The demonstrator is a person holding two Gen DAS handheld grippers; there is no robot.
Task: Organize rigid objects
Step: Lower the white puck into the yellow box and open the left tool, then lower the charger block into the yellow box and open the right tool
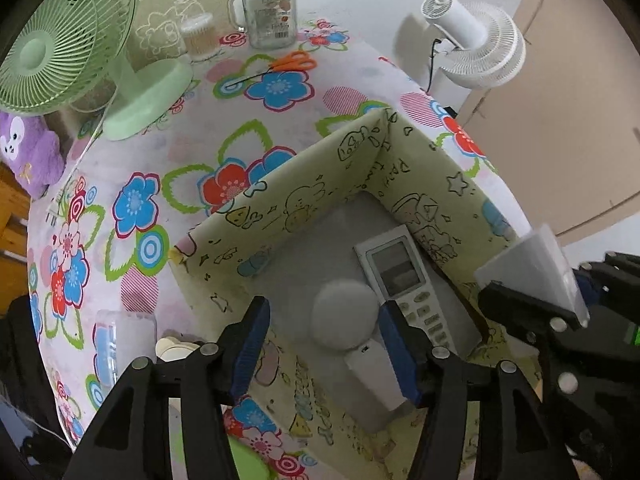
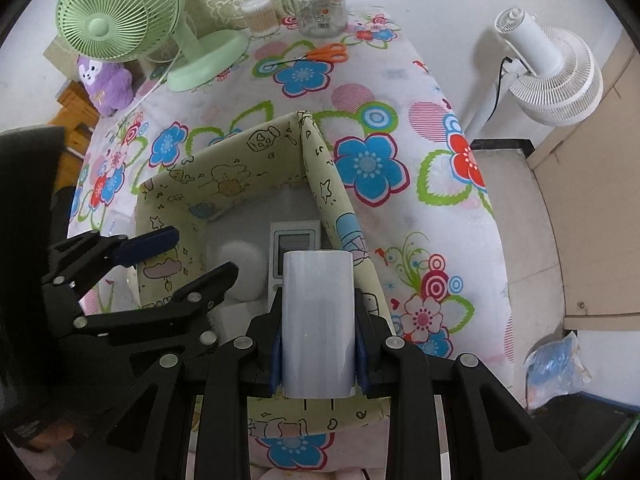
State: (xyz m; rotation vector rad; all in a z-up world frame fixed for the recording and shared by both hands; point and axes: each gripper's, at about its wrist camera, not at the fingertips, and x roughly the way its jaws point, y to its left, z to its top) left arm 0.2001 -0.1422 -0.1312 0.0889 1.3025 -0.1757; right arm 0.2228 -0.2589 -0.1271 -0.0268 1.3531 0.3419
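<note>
A yellow-green fabric box [image 1: 280,200] [image 2: 224,160] with cartoon prints stands on the flowered table. Inside it lie a white remote control [image 1: 404,276] [image 2: 294,240] and a white handheld device with a grey fluffy round head [image 1: 346,316] [image 2: 240,258]. My left gripper [image 1: 326,348] [image 2: 200,254] points down into the box and is open, its blue pads on either side of the device and the left pad well clear of it. My right gripper [image 2: 318,348] [image 1: 536,280] is shut on a pale translucent cylinder [image 2: 318,320] [image 1: 532,264], held over the box's right side.
At the table's back stand a green desk fan [image 1: 68,40] [image 2: 120,12], a glass mug jar [image 1: 270,12], a small swab tub [image 1: 198,34] and orange scissors [image 1: 280,65]. A purple plush [image 1: 32,152] lies left. A white fan [image 1: 476,40] stands off the table's right edge.
</note>
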